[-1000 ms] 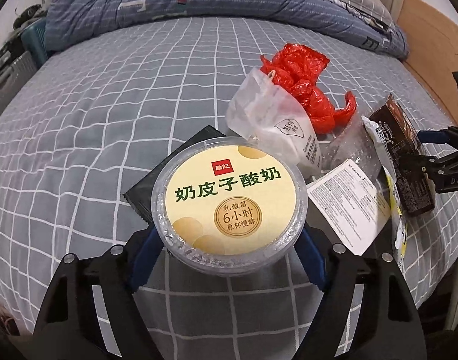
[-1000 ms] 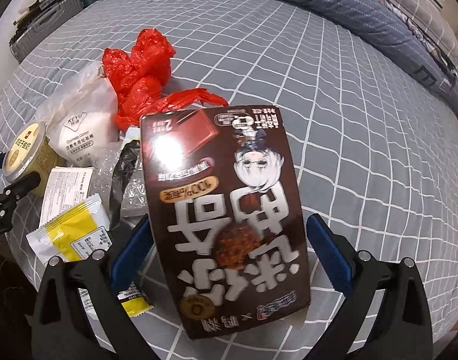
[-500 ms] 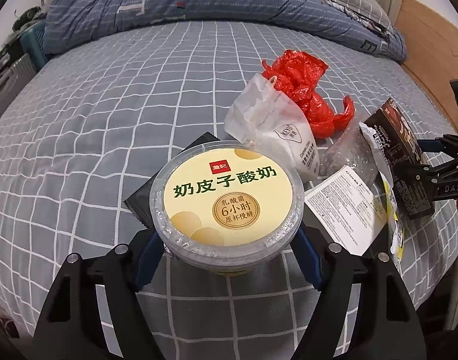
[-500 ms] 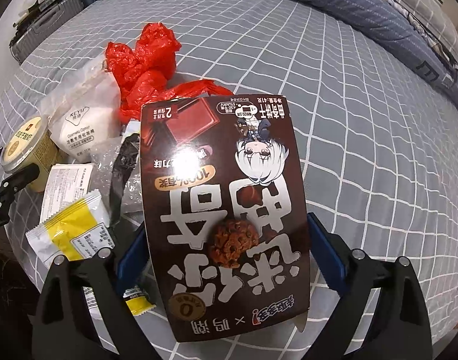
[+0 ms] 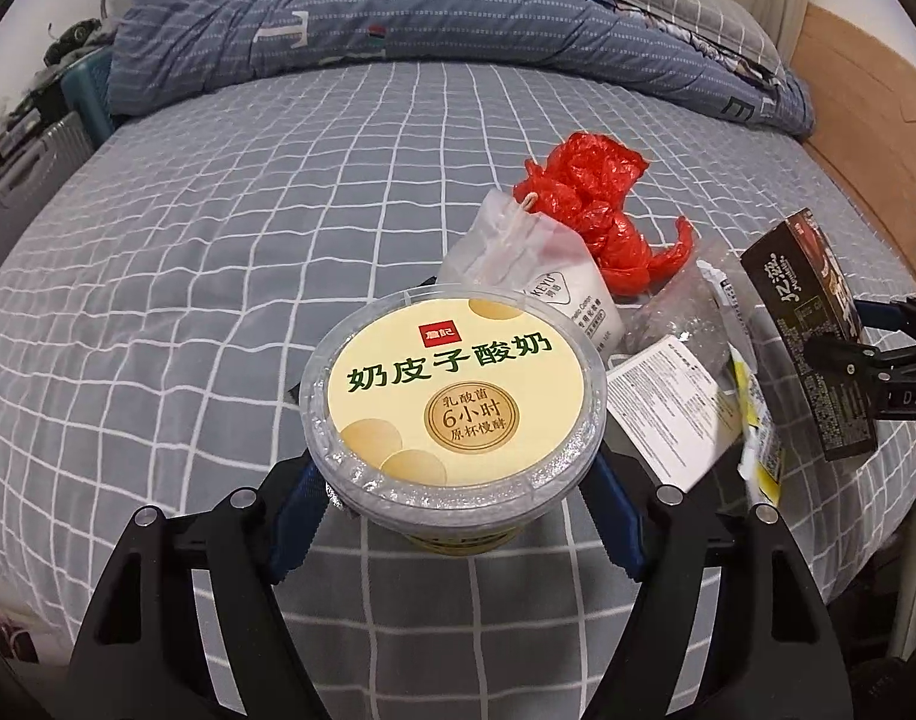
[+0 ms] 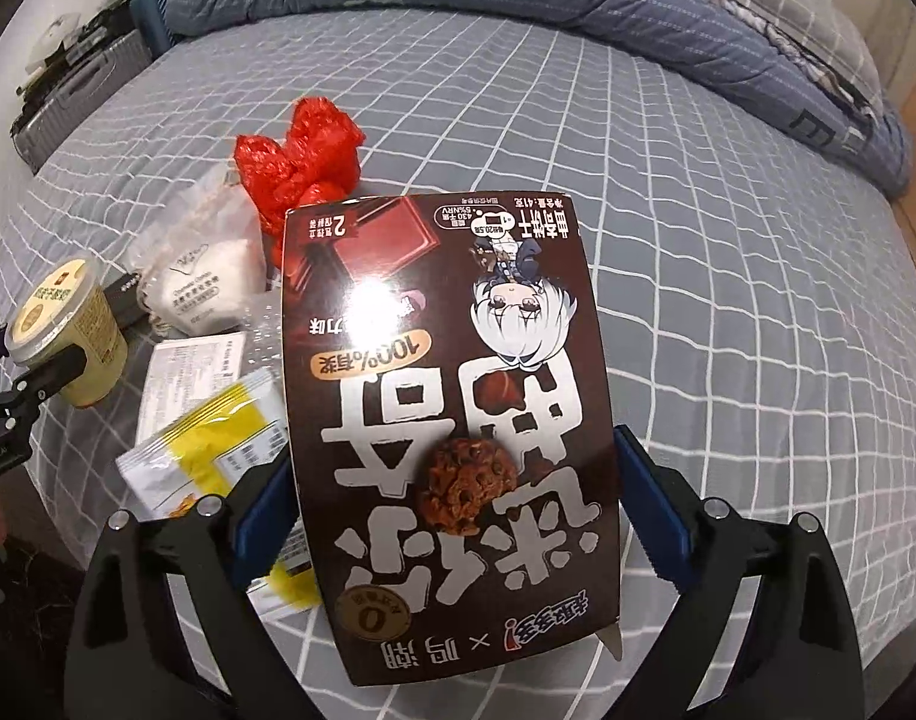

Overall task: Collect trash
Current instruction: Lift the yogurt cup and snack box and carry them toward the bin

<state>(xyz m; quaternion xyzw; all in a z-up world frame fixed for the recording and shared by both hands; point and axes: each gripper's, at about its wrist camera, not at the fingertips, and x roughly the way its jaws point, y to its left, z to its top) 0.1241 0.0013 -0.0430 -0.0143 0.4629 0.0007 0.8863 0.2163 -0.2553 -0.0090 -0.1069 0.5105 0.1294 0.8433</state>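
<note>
The yogurt cup (image 5: 452, 414) is sitting between the left gripper's (image 5: 452, 516) jaws, its wall pinched just under the lidded rim by the blue pads, and it is hanging clear of the bed (image 5: 218, 210) rather than resting on it. The brown snack box (image 6: 452, 432) is lying lengthwise between the right gripper's (image 6: 452, 516) jaws, clamped across its width by both blue pads, with its far end tilting out over the sheet. So both jaws are grasping a piece of trash: the left on the cup, the right on the box.

The step in hand appears to be the carry: two pieces are being lifted off the bed, and the next move is calling for a bin or bag, which is showing in neither view. Both grips need to be holding steady on the way, since the box is glossy and long and may be prone to swinging.

Beyond the held pieces, more trash is waiting on the sheet: a crumpled red plastic bag (image 5: 590, 198), a white cotton-pad pouch (image 5: 536, 264) just beside it, a white printed leaflet (image 5: 668, 396), and a yellow sachet (image 6: 212, 444) near the bed's edge.
</note>
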